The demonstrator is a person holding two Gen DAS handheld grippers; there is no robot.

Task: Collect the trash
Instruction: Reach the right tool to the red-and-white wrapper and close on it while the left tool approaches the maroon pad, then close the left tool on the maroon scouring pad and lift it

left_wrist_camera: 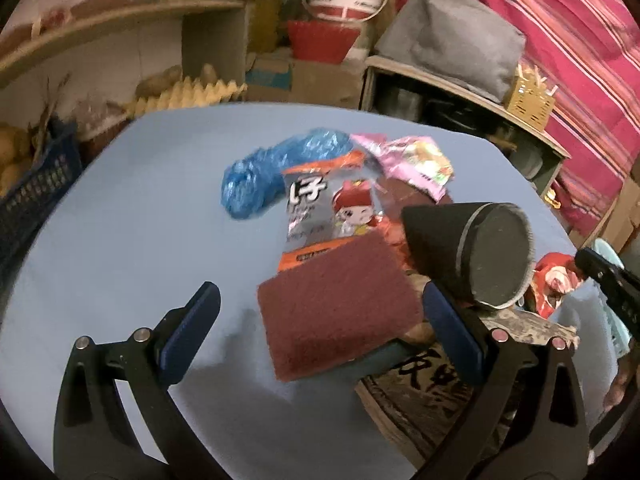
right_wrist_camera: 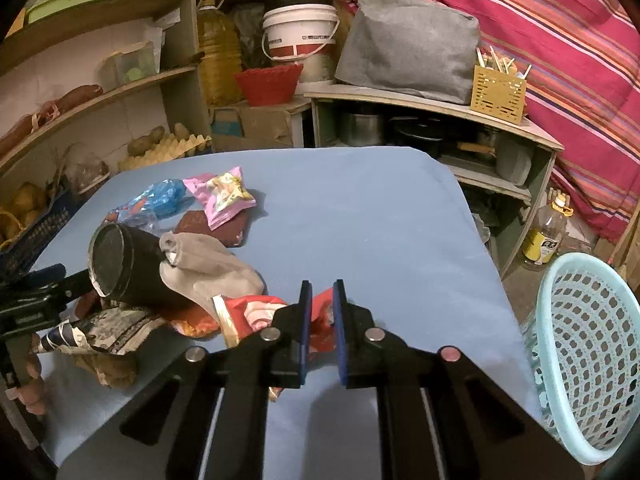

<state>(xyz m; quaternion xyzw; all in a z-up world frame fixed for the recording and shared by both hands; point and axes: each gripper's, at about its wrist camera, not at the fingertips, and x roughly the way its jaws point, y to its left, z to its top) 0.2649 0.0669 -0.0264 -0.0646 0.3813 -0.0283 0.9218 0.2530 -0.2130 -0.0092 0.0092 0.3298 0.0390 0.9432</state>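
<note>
Trash lies piled on a blue table (right_wrist_camera: 360,220). My left gripper (left_wrist_camera: 320,316) is open, its jaws wide on either side of a maroon scouring pad (left_wrist_camera: 340,304) without pressing it. Beyond the pad lie a silver-orange snack bag (left_wrist_camera: 332,216), a blue plastic bag (left_wrist_camera: 256,176) and a pink wrapper (left_wrist_camera: 412,160). A black cylinder (left_wrist_camera: 480,256) lies on its side at the right, with a grey sock (right_wrist_camera: 212,268) against it. My right gripper (right_wrist_camera: 322,286) is shut on a red snack wrapper (right_wrist_camera: 256,312) at the near edge of the pile.
A light blue mesh basket (right_wrist_camera: 588,352) stands off the table's right side. Crumpled printed paper (right_wrist_camera: 112,328) lies at the left front. Shelves with pots, a white bucket (right_wrist_camera: 300,36) and an oil jug stand behind the table. A dark blue crate (left_wrist_camera: 36,188) sits at the left.
</note>
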